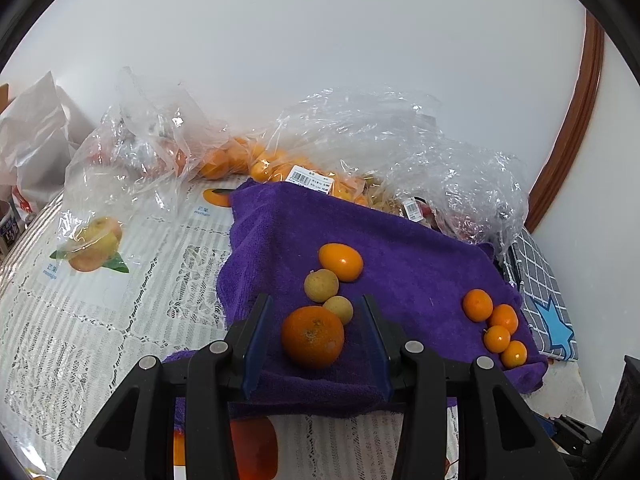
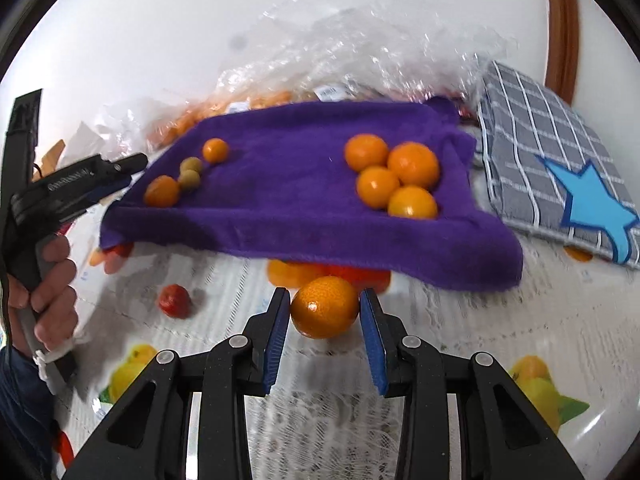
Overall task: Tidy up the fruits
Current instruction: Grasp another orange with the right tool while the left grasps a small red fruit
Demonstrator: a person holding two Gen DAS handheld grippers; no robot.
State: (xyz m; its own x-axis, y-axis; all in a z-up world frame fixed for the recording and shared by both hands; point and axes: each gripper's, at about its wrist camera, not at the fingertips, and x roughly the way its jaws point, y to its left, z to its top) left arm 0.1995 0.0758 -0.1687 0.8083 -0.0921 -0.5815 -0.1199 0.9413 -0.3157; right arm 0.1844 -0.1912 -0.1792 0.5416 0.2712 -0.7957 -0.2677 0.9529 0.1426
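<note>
On the purple towel (image 1: 400, 248) lie six orange citrus fruits (image 1: 312, 336) and two yellow-green round fruits (image 1: 321, 285), a seventh orange fruit (image 2: 324, 306) sits between one gripper's jaws, one red fruit (image 2: 175, 300) rests on the worktop, and two grippers show.

1. Towel (image 2: 304, 208) is lying on the table (image 2: 520, 320), with bags (image 1: 360, 136) sitting behind it.
2. Four kumquats (image 2: 394, 178) are clustering at its right — touching.
3. Mandarin (image 1: 313, 336), two longans (image 1: 321, 285) and another kumquat (image 1: 341, 262) are lining up left.
</note>
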